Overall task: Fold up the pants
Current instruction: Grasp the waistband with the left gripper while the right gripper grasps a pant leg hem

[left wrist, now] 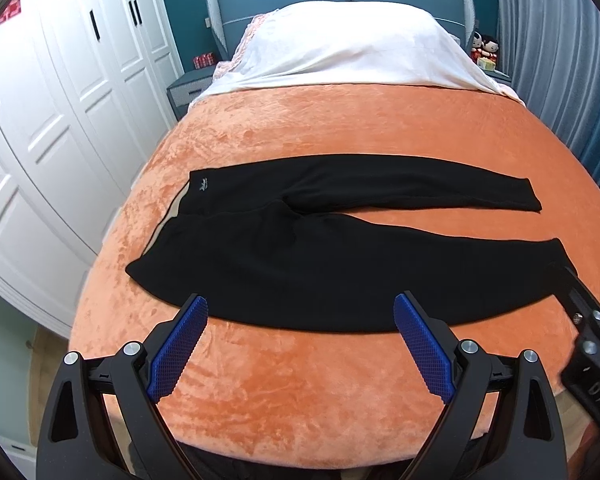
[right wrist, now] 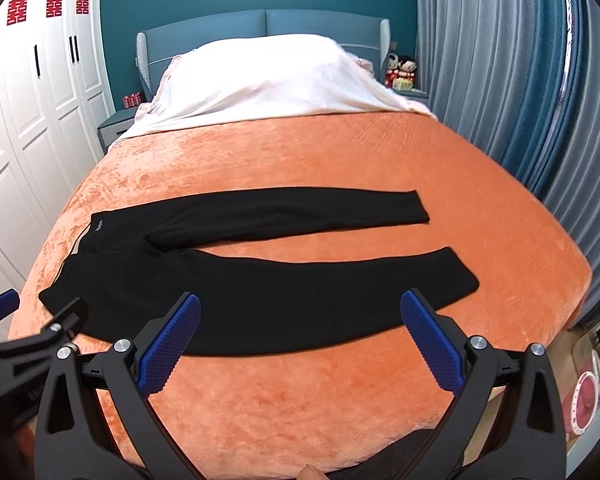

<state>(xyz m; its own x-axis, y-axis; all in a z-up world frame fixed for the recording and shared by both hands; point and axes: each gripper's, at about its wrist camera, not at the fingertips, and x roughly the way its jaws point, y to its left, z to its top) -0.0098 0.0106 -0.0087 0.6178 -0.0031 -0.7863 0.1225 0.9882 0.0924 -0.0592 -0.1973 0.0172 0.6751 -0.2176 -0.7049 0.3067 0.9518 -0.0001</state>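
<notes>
Left wrist view: black pants (left wrist: 300,256) lie flat across the orange blanket (left wrist: 324,384) of the bed, waistband toward the left edge, both legs running to the right and splayed apart, with a wedge of blanket showing between them; the near leg's hem reaches close to the right edge; a wide bare band of blanket lies between the near leg and the foot edge, and another beyond the far leg up to the white cover (left wrist: 352,48); white wardrobe doors (left wrist: 60,120) stand beside the bed on the left; the left gripper (left wrist: 300,312) hangs over the near margin, its blue-padded fingers (left wrist: 176,356) spread wide, holding nothing, tips level with the near leg's lower edge; contact cannot be judged; the right gripper (left wrist: 592,340) enters at the right, near the hem.

Right wrist view: the same pants (right wrist: 260,292) span the blanket (right wrist: 300,400); grey-blue curtains (right wrist: 520,100) hang along the bed's right side; the right gripper (right wrist: 300,312) has its fingers (right wrist: 432,344) fully parted and empty, above the near leg's lower edge; the left gripper (right wrist: 32,320) shows at the left, by the waistband corner.
</notes>
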